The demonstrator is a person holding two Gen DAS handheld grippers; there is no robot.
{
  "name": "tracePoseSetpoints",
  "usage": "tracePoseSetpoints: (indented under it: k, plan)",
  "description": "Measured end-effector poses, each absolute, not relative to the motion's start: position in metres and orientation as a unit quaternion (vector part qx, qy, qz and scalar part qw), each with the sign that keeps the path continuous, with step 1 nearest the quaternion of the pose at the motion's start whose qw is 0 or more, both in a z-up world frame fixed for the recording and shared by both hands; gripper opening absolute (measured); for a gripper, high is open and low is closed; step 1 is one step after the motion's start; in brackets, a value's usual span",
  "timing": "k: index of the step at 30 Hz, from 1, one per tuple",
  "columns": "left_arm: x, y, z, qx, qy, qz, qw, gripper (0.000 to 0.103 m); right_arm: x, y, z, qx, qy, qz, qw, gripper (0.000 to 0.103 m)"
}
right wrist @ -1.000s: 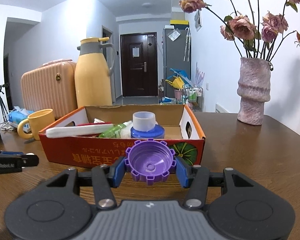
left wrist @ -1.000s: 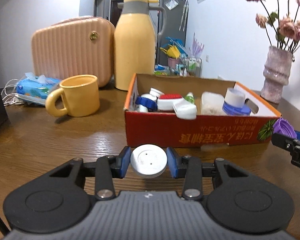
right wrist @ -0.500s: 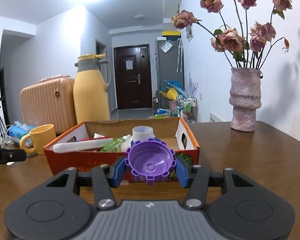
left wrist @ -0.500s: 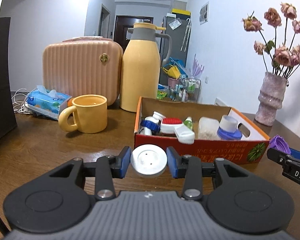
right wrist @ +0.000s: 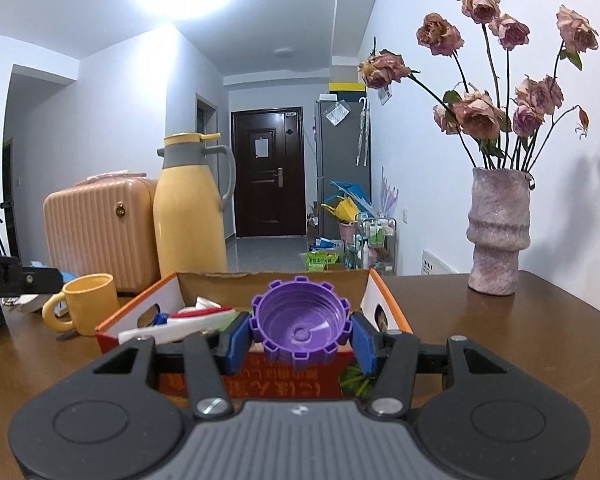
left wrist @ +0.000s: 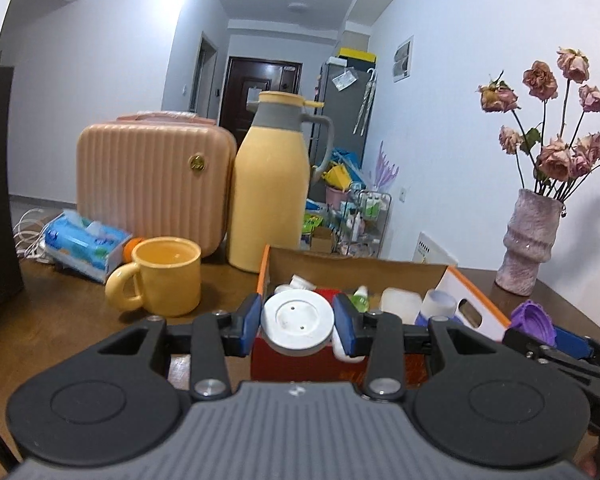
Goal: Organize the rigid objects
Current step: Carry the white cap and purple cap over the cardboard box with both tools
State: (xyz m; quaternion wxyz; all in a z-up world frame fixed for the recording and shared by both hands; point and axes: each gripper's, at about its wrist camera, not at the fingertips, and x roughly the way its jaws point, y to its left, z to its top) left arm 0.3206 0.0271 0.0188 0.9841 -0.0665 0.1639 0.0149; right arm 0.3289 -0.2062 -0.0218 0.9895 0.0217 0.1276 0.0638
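My left gripper [left wrist: 297, 326] is shut on a white round lid [left wrist: 298, 322] and holds it in the air just before the near wall of the red-orange cardboard box [left wrist: 476, 302]. My right gripper [right wrist: 300, 336] is shut on a purple toothed cap [right wrist: 299, 326], held above the box's near wall [right wrist: 284, 380]. The box holds several small caps, bottles and a white container [left wrist: 400, 304]. The right gripper with the purple cap [left wrist: 534, 320] shows at the right of the left wrist view.
On the wooden table [left wrist: 60, 336] stand a yellow mug [left wrist: 168, 276], a yellow thermos jug [left wrist: 274, 192], a pink ribbed case [left wrist: 152, 184], a tissue pack [left wrist: 84, 242] and a pink vase of dried roses [right wrist: 496, 236].
Both grippers have risen with their caps still held. The views now look over the box's near wall from higher up.
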Motion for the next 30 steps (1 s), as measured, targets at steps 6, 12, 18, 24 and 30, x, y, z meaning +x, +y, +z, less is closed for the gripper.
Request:
tracePoseSetpoints:
  k: [6,12,18,24,30]
  plan:
    - [0.344,0.016,0.027,-0.065,0.157,0.012,0.985,0.04,0.348,-0.201,-0.015,0.021,0.122,0.055,0.991,0.052]
    - [0.37,0.01,0.026,-0.069,0.159,0.01,0.985,0.04,0.371,-0.198,-0.013,0.02,0.117,0.049,0.992,0.052]
    - [0.398,0.008,0.022,-0.072,0.165,0.019,0.983,0.04,0.395,-0.195,-0.014,0.016,0.113,0.042,0.993,0.052]
    - [0.43,0.003,0.017,-0.067,0.172,0.021,0.983,0.04,0.418,-0.194,-0.02,0.012,0.123,0.046,0.991,0.052]
    - [0.459,-0.002,0.009,-0.056,0.186,0.026,0.981,0.04,0.445,-0.19,-0.026,0.009,0.132,0.056,0.99,0.052]
